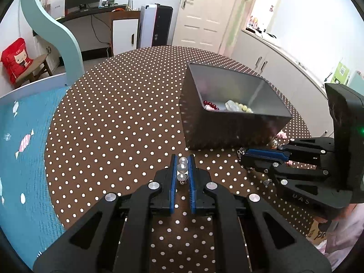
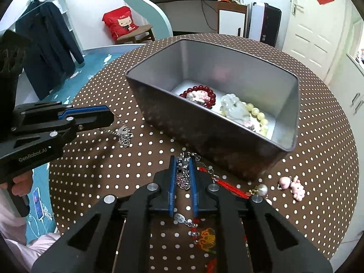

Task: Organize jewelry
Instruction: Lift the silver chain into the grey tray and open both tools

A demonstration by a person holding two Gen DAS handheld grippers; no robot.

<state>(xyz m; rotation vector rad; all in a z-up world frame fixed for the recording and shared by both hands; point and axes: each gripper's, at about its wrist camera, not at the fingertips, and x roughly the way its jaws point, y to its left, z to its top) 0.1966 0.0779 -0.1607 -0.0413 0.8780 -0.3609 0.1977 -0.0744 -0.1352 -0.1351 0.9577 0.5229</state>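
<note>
A grey metal tin (image 1: 229, 122) (image 2: 204, 122) stands on the dotted table and holds a red bead bracelet (image 2: 200, 93) and a pale yellow bead bracelet (image 2: 254, 113). My left gripper (image 1: 183, 161) is shut on a white pearl piece (image 1: 182, 167), left of the tin's near corner; its silver chain (image 2: 124, 134) trails onto the table. My right gripper (image 2: 183, 161) is shut on a silver chain with dark charms (image 2: 183, 173) just in front of the tin. A red-corded charm (image 2: 225, 184) lies under its fingers.
Pink pig charms (image 2: 293, 185) and a pearl pendant (image 2: 261, 190) lie on the table right of my right gripper. The brown dotted tablecloth (image 1: 118, 118) covers a round table. A teal bedspread (image 1: 20, 159) lies to the left.
</note>
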